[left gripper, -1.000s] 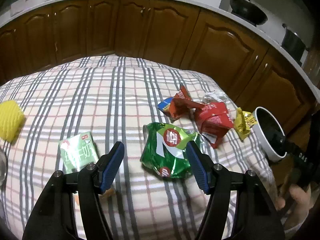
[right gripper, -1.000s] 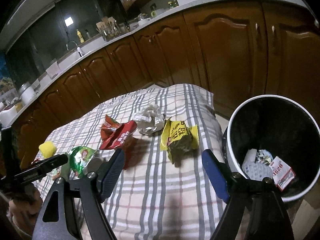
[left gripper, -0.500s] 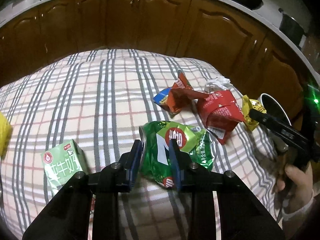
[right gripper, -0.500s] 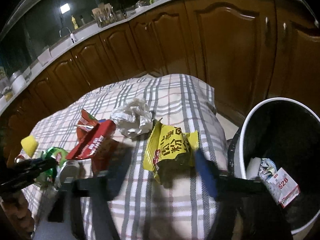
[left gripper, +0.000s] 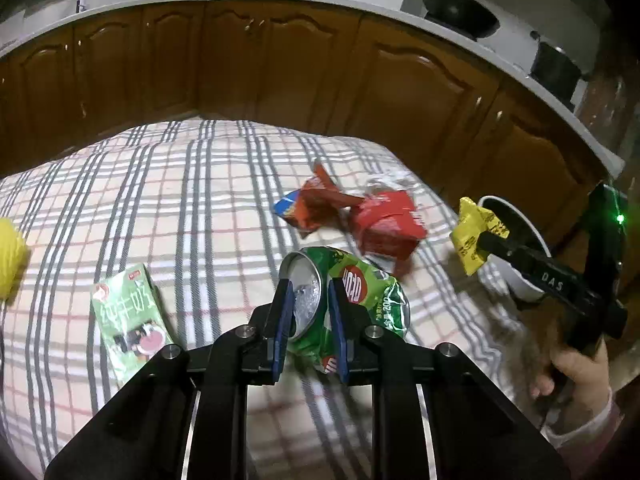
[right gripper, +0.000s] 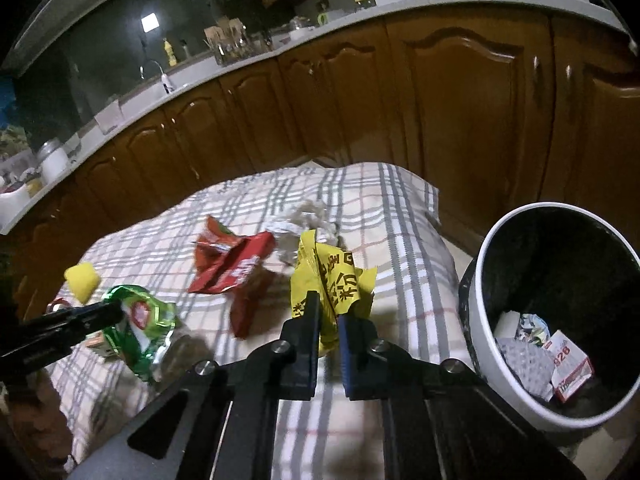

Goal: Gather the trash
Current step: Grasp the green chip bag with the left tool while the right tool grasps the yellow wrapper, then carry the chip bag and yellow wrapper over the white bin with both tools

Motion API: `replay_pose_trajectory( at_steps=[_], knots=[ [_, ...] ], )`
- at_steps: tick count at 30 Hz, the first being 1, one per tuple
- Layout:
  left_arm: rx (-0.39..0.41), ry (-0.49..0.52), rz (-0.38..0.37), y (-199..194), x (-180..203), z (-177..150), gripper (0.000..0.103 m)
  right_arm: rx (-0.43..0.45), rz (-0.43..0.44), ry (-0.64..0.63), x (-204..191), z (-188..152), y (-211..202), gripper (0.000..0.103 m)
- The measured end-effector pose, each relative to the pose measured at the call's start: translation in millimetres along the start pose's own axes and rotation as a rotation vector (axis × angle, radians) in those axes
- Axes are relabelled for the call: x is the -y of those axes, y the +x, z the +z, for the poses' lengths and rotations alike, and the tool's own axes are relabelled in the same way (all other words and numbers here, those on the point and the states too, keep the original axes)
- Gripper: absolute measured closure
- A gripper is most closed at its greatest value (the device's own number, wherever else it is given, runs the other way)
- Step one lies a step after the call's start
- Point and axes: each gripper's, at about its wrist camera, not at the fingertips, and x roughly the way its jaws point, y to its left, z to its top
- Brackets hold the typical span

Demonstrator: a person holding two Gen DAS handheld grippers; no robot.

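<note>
My left gripper (left gripper: 309, 293) is shut on a crushed green can (left gripper: 360, 304) and holds it lifted over the plaid tablecloth (left gripper: 160, 200); the can also shows in the right wrist view (right gripper: 140, 320). My right gripper (right gripper: 329, 307) is shut on a yellow wrapper (right gripper: 328, 276), raised above the cloth beside the white trash bin (right gripper: 480, 280). In the left wrist view the yellow wrapper (left gripper: 472, 236) hangs in front of the bin (left gripper: 520, 280). The bin holds several pieces of trash (right gripper: 560, 364).
A red wrapper (left gripper: 384, 224), a torn red-blue packet (left gripper: 304, 208), a green carton (left gripper: 128, 320) and a yellow sponge (left gripper: 10, 256) lie on the cloth. Crumpled white paper (right gripper: 304, 220) lies behind the red wrapper (right gripper: 232, 264). Brown cabinets (right gripper: 460, 100) line the far side.
Both grippers closed: the left on the green can, the right on the yellow wrapper. Both items are now lifted off the cloth.
</note>
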Motion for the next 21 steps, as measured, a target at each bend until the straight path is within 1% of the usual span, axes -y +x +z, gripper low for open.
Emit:
replay_pose_trajectory(
  at_steps=[6,11,21],
  knots=[
    [0.022,0.010,-0.057,-15.1,21.0,-1.1,0.086,0.026,0.015,0.001,-2.6,-5.6,-26.3,0.095],
    [0.030,0.041,-0.094,-16.7,45.1,0.4,0.086,0.049,0.008,0.014,3.9,-11.5,-48.3,0.095],
    [0.021,0.105,-0.162,-6.7,97.3,6.9,0.087,0.086,-0.043,0.071,39.8,-22.2,-83.7,0.095]
  ],
)
